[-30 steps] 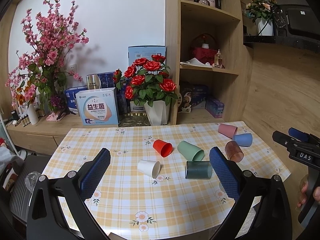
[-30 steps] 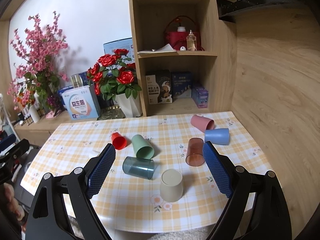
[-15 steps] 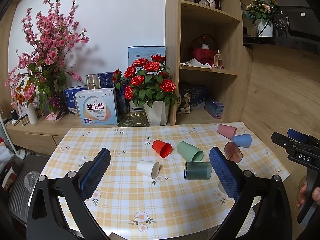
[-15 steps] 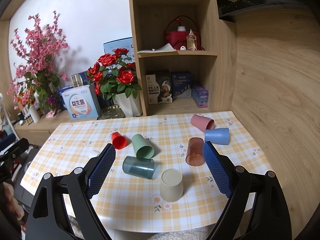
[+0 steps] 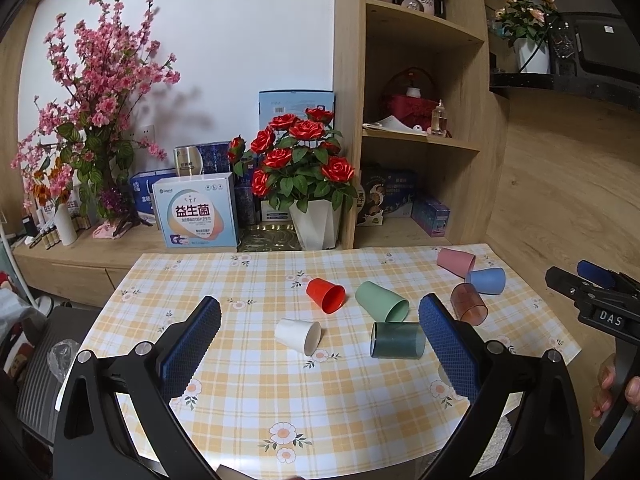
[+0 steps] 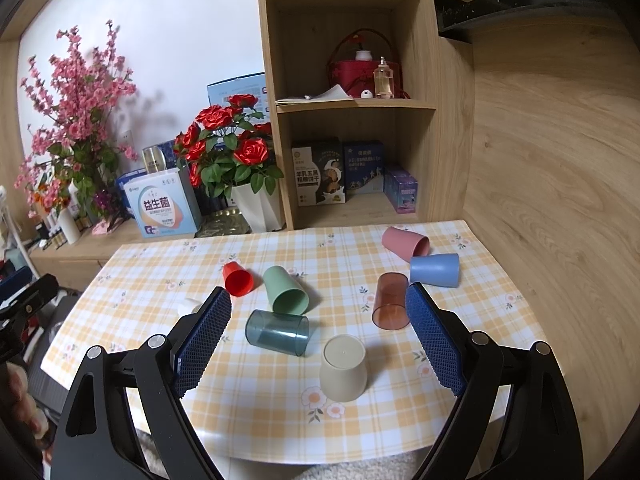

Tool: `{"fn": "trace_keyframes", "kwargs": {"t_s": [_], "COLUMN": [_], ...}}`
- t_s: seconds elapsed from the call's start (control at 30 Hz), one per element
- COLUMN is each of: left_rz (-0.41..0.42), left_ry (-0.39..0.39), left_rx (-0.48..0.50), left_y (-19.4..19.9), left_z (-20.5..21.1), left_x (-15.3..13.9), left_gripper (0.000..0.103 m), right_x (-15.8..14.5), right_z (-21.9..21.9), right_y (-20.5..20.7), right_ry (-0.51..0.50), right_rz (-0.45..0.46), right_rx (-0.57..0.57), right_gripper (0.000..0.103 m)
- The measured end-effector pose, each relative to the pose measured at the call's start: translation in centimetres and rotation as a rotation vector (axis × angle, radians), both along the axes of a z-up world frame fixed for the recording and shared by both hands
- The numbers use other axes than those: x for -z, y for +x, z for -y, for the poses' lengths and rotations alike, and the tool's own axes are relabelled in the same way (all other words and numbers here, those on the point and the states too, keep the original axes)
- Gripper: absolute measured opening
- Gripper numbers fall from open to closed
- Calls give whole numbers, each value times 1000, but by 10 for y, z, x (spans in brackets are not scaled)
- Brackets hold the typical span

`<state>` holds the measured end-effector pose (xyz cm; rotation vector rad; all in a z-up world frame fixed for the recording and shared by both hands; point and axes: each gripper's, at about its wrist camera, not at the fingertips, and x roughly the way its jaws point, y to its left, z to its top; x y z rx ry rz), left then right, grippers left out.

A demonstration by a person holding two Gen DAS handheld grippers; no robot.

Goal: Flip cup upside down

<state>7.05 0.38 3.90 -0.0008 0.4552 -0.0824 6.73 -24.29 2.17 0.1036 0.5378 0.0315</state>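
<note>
Right wrist view, left to right: the right gripper (image 6: 318, 312) hangs above the bench's (image 6: 492, 280) near edge, jaws wide apart and empty, likely lining up a cup. Red cup (image 6: 237, 279), green cup (image 6: 286, 290) and teal cup (image 6: 277, 332) lie on their sides mid-bench; a beige cup (image 6: 343, 368) already stands inverted near the front edge. The left gripper (image 5: 319, 320) is likewise spread, holding nothing.

A checked-cloth table (image 6: 400, 432) carries seven cups on their sides and one beige cup (image 6: 343, 368) inverted, apparently.
</note>
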Motion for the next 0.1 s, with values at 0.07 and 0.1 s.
{"fn": "trace_keyframes", "kwargs": {"t_s": [0.07, 0.1], "left_rz": [-4, -5], "left_ry": [-26, -44], "left_rx": [16, 28], "left_y": [1, 2], "left_z": [-3, -5], "left_x": [2, 4], "left_gripper": [97, 97], "right_x": [3, 4], "right_z": [1, 1], "right_y": [-1, -1], "right_ry": [6, 14], "right_rz": [14, 19], "right_rx": [-12, -15], "right_gripper": [86, 86]}}
